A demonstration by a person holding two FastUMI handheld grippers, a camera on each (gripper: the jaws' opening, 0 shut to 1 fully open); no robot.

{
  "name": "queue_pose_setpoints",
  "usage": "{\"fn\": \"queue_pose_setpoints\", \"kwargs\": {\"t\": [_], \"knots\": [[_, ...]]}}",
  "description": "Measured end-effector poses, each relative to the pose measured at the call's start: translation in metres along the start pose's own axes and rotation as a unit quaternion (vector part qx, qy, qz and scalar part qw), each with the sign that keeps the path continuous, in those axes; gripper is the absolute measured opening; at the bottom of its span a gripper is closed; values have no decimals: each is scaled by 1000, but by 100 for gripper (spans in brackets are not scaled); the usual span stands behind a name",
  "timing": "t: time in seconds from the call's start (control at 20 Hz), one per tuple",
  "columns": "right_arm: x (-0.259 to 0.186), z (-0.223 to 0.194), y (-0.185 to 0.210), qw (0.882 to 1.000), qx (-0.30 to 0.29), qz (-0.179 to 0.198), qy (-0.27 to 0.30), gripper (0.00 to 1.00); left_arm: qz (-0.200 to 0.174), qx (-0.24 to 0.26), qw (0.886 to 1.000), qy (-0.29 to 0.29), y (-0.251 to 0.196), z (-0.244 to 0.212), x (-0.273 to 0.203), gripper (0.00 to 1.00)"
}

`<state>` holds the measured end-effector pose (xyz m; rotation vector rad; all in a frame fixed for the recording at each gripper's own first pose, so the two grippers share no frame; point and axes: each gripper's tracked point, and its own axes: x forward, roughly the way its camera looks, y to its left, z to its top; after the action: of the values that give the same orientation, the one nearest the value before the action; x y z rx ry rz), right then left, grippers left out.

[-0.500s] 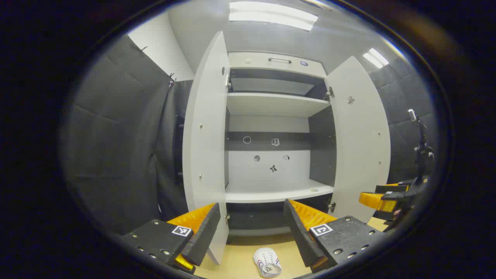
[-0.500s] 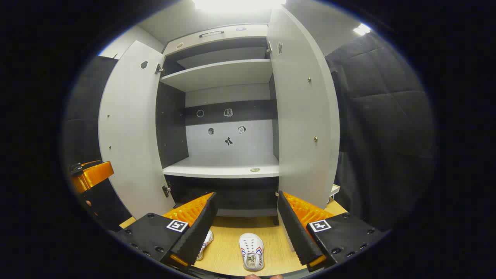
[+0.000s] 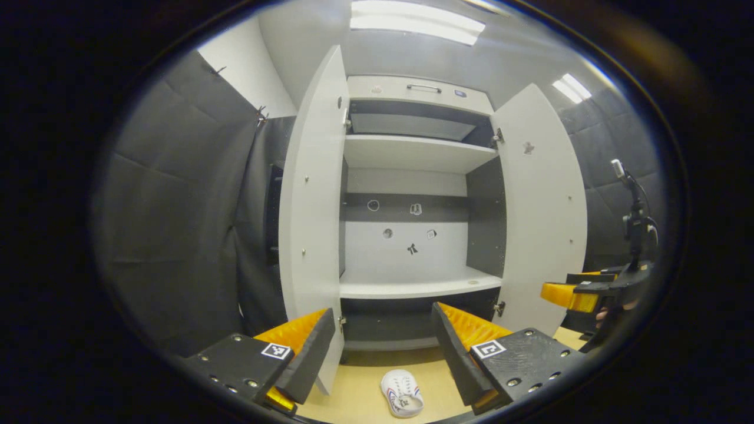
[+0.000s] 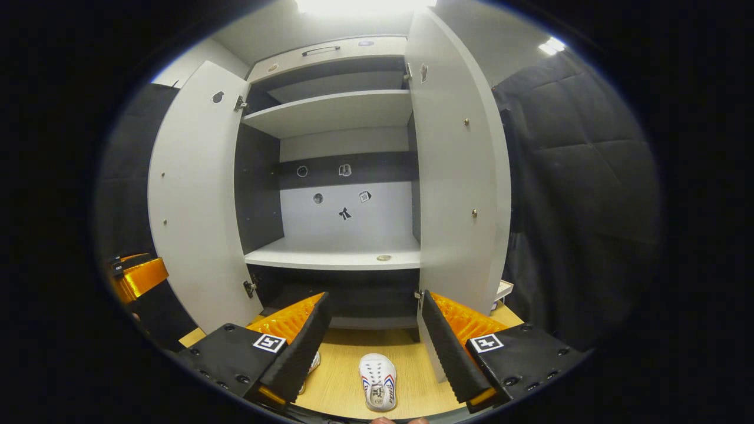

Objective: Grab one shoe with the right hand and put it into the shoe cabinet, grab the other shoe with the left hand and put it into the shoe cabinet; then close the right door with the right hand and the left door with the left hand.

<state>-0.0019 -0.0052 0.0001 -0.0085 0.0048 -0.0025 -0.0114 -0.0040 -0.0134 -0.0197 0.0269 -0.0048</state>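
Observation:
A tall grey shoe cabinet (image 3: 412, 288) stands ahead with both doors swung wide, the left door (image 3: 309, 218) and the right door (image 3: 545, 212). In the right gripper view the cabinet's shelf (image 4: 336, 258) is bare. A white shoe (image 3: 402, 393) lies on the wooden floor below my left gripper (image 3: 380, 347), which is open and holds nothing. In the right gripper view a white shoe (image 4: 378, 381) lies on the floor between the fingers of my open right gripper (image 4: 371, 341). A second shoe (image 4: 309, 365) peeks out from behind its left finger.
Padded black walls (image 3: 177, 206) close in on both sides. A stand with a small device (image 3: 633, 218) rises at the right of the left gripper view, above the other gripper (image 3: 580, 291). The wooden floor (image 4: 344, 383) runs up to the cabinet's base.
Both views have shifted slightly: the cabinet sits a little higher and smaller, and the shoes on the floor show a bit more. Both grippers stay open.

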Motion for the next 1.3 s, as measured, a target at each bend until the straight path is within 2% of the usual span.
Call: {"fn": "queue_pose_setpoints", "kwargs": {"t": [0.05, 0.1, 0.15, 0.2, 0.5, 0.7, 0.9, 1.05, 1.2, 1.25, 1.3], "knots": [[0, -1, 1, 1000, -1, 1, 2, 98, 1, -2, 1000, 1, 1, 2, 0, 94], [-1, -1, 1, 1000, -1, 2, 3, 97, 2, -3, 1000, 2, 1, 1, -2, 100], [-1, -1, 2, 1000, -1, 3, 4, 97, 3, -4, 1000, 2, 2, 1, -1, 100], [-2, -1, 2, 1000, -1, 3, 6, 97, 3, -4, 1000, 2, 2, 2, -2, 94], [4, 5, 8, 1000, 3, 9, 10, 97, 7, -11, 1000, 7, 5, 1, -4, 95], [20, 12, 17, 1000, 7, 27, 14, 97, 9, -13, 1000, 13, 8, -5, -7, 94], [41, -11, 29, 997, 8, 46, 67, 96, 13, -13, 1000, 22, 7, -14, -13, 95], [60, -44, 39, 990, 21, 71, 121, 97, 13, -11, 999, 30, 6, -20, -18, 94], [78, -94, 42, 975, 28, 88, 200, 96, 13, -6, 999, 43, 6, -28, -25, 95], [80, -113, 44, 968, 31, 92, 230, 93, 14, -6, 999, 49, 7, -32, -26, 94], [81, -132, 44, 961, 31, 96, 257, 96, 13, -7, 998, 54, 6, -35, -28, 95]]}}
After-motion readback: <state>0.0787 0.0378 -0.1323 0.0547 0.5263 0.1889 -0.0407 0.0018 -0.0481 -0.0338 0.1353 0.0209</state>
